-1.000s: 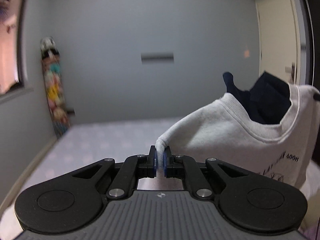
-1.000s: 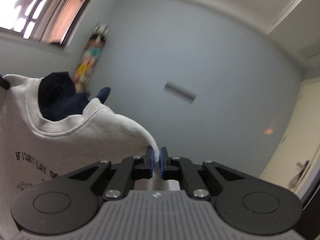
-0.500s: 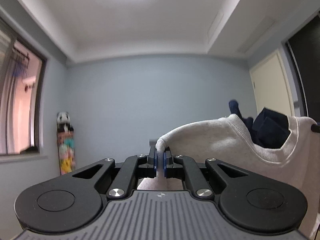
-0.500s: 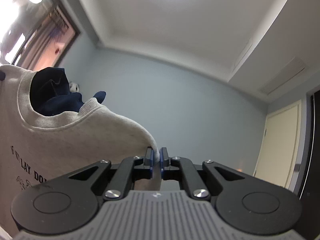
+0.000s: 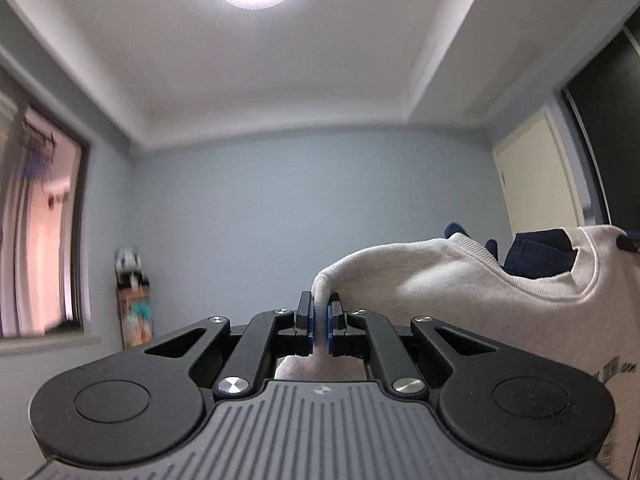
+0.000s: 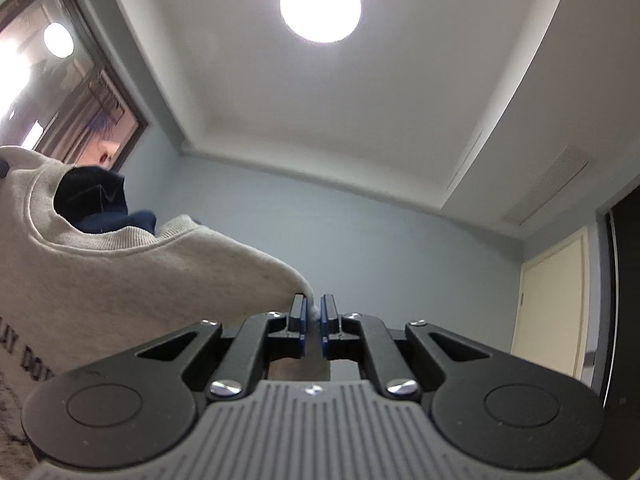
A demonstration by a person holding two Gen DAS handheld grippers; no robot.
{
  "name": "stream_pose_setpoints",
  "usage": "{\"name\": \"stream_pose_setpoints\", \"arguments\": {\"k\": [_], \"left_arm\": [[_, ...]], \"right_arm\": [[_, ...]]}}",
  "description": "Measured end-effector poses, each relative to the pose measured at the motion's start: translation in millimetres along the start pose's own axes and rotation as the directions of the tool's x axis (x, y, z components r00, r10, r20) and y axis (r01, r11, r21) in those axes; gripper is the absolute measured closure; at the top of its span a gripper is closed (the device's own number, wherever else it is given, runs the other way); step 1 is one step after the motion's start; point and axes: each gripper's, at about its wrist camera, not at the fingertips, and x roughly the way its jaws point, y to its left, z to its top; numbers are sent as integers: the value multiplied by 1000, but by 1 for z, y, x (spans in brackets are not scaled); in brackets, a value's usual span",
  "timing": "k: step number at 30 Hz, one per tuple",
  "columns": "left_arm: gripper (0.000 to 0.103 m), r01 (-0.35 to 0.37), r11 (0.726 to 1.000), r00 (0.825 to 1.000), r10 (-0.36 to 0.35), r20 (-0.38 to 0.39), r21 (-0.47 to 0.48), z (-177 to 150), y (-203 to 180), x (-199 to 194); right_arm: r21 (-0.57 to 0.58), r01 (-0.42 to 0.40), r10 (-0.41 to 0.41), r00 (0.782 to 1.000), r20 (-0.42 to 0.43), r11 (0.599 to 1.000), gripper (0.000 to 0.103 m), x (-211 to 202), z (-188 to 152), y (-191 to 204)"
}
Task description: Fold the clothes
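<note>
A light grey sweatshirt (image 5: 460,280) with a ribbed collar and black lettering hangs stretched in the air between my two grippers. My left gripper (image 5: 319,320) is shut on one shoulder of it, the cloth running off to the right. My right gripper (image 6: 313,320) is shut on the other shoulder, the sweatshirt (image 6: 120,280) spreading to the left. A dark navy garment (image 6: 96,200) shows through the neck opening. Both grippers are tilted up toward the ceiling.
A round ceiling lamp (image 6: 320,6) is overhead. A window (image 5: 36,240) and a skateboard (image 5: 134,304) leaning on the wall are at left. A cream door (image 6: 552,304) and a dark wardrobe edge (image 6: 624,300) are at right.
Both grippers have risen and tilted upward with the sweatshirt; the bed has dropped out of view and the ceiling and lamp have come in.
</note>
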Motion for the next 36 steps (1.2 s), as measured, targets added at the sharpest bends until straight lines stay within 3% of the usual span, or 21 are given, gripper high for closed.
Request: {"name": "stream_pose_setpoints", "arguments": {"k": [3,7,11,13,18,22,30,33,36], "left_arm": [[99,9,1000,993,-9,-121,1,-44,0,46],[99,14,1000,967,-14,-255,-3,-105,3,113],[99,23,1000,920,-20,-392,4,-172,-7,190],[99,25,1000,888,-19,-460,6,-210,-11,230],[99,5,1000,806,-13,-591,-15,-299,-2,318],[99,3,1000,737,-7,-676,-7,-364,8,357],[99,-21,1000,562,-2,-827,-17,-493,7,392],[99,-32,999,513,-7,-859,-28,-525,9,398],[98,-39,998,487,-17,-873,-42,-542,12,398]], "right_arm": [[3,-27,27,995,-92,1000,95,26,-40,11],[16,-63,65,970,-232,998,95,68,-103,32],[34,-91,97,922,-374,995,95,120,-173,53],[51,-107,119,891,-438,993,95,147,-208,62],[101,-138,171,783,-598,985,95,222,-310,93],[135,-127,185,699,-691,983,95,269,-400,114],[181,-116,216,536,-816,976,95,337,-554,166],[193,-116,225,478,-849,974,95,353,-590,179],[216,-97,237,424,-874,971,95,359,-626,183]]}}
